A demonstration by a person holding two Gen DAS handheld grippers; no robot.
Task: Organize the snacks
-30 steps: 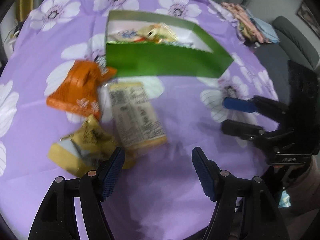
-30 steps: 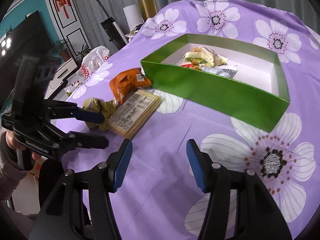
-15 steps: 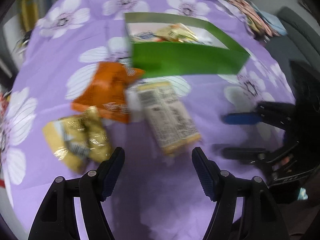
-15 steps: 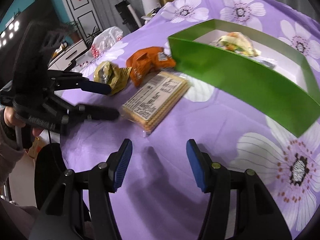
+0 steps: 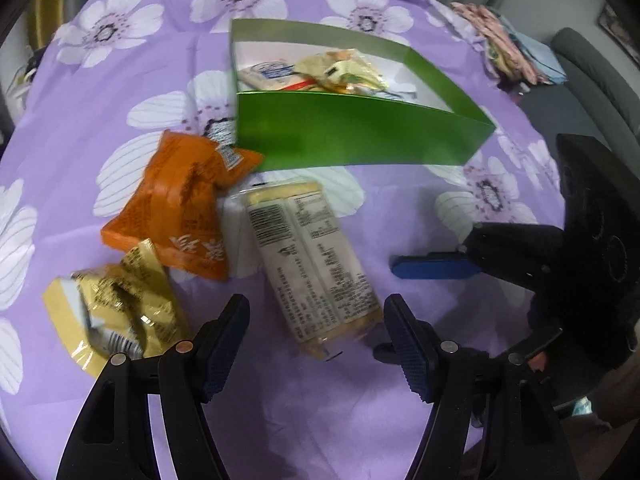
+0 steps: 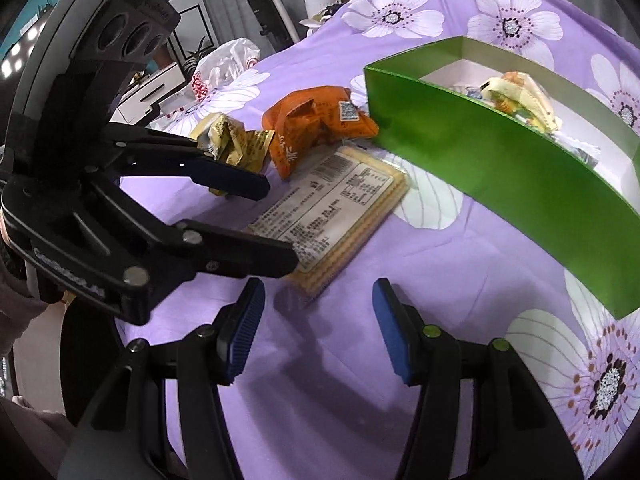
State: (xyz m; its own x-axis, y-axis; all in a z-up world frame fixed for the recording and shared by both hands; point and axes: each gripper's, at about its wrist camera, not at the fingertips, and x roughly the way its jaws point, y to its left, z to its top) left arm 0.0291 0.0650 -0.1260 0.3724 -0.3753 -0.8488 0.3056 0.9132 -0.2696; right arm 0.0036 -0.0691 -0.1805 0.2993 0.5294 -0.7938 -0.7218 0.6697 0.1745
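three snack packs out on the purple flower cloth (image 5: 320, 432) of the table: one orange bag (image 5: 180, 208) (image 6: 316, 120), one gold crinkly pack (image 5: 116, 312) (image 6: 236, 144), one flat cracker pack (image 5: 312, 264) (image 6: 336, 208) with black print. orange bag just beside a corner of the one green box (image 5: 360, 136) (image 6: 500, 168), maybe touching. gold pack touching the orange bag. cracker pack next to the orange bag, a little apart from the box.

inside the box, white floor, a few more snacks: one pale yellow pack (image 5: 344, 72) (image 6: 520, 96), one white pack with a blue mark (image 5: 268, 74), bits of others too hidden to count.

two tongs, each with two blue pads. left tongs (image 5: 316, 344) (image 6: 276, 224) open, nothing gripped, near end of the cracker pack lying between the tips, pads not pressing it. right tongs (image 6: 316, 332) (image 5: 416, 308) open too, nothing between them, only cloth below, just short of the cracker pack.

one white plastic bag (image 6: 224, 68) far off past the table edge. one pile of folded cloths (image 5: 508, 48) at the far side.
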